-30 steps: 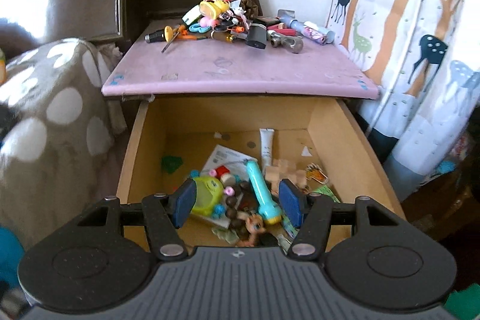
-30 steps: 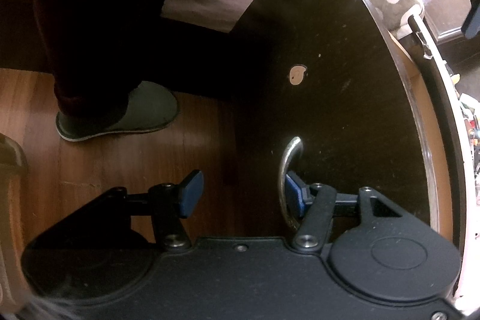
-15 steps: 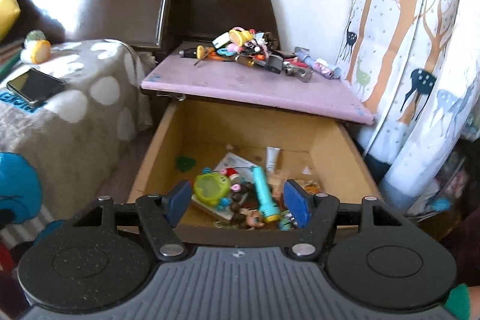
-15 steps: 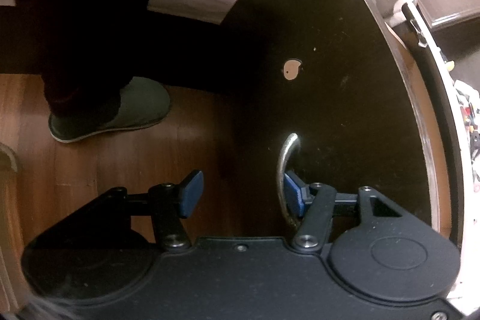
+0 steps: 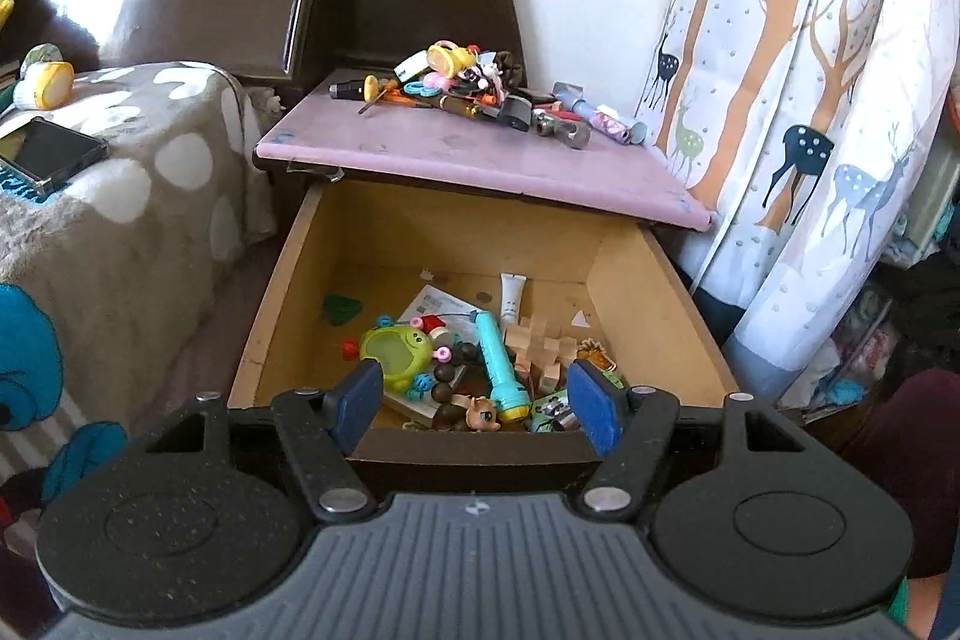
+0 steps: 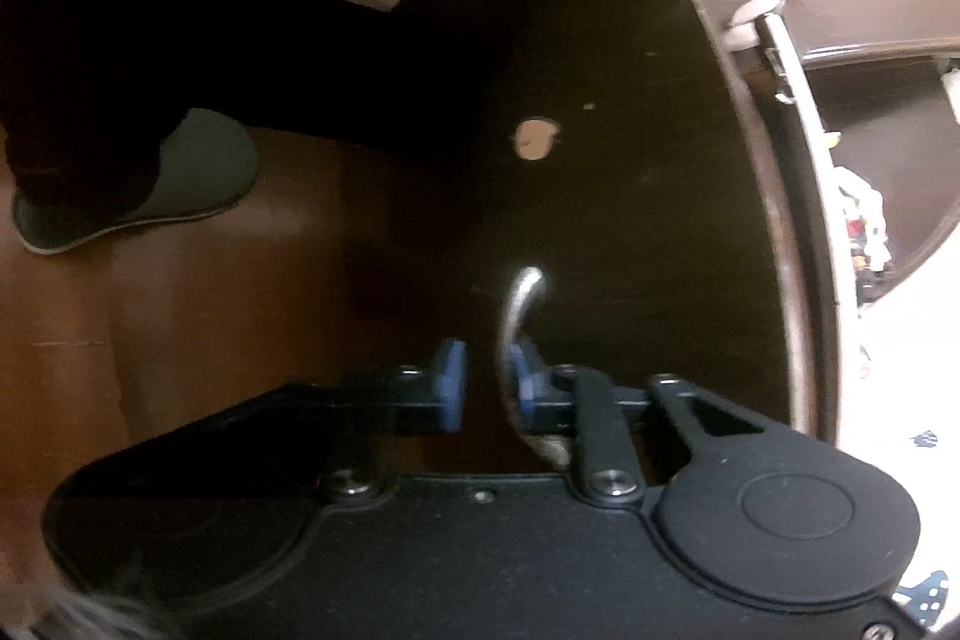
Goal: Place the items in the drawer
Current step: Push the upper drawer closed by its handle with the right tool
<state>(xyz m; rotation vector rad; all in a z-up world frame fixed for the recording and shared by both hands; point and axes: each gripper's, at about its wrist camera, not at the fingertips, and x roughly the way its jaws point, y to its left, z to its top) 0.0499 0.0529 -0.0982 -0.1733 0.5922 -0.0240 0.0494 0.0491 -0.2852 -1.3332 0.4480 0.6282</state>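
Observation:
The wooden drawer (image 5: 648, 280) stands pulled out under a pink nightstand top (image 5: 480, 160). It holds a green toy (image 5: 396, 352), a teal flashlight (image 5: 498, 370), wooden blocks (image 5: 540, 346) and other small things. A pile of items (image 5: 480, 94) lies on the nightstand top. My left gripper (image 5: 480, 400) is open and empty, held above the drawer's front edge. My right gripper (image 6: 485, 388) faces the dark drawer front (image 6: 630, 160); its jaws have narrowed around the metal handle (image 6: 516, 304), with a small gap still showing.
A bed with a spotted grey blanket (image 5: 120, 196) lies left of the drawer, a phone (image 5: 42, 154) on it. A deer-print curtain (image 5: 810, 100) hangs at the right. A person's slippered foot (image 6: 144, 184) stands on the wood floor.
My left gripper has pulled back and up from the drawer. My right gripper's jaws have closed in from wide open to a narrow gap around the handle.

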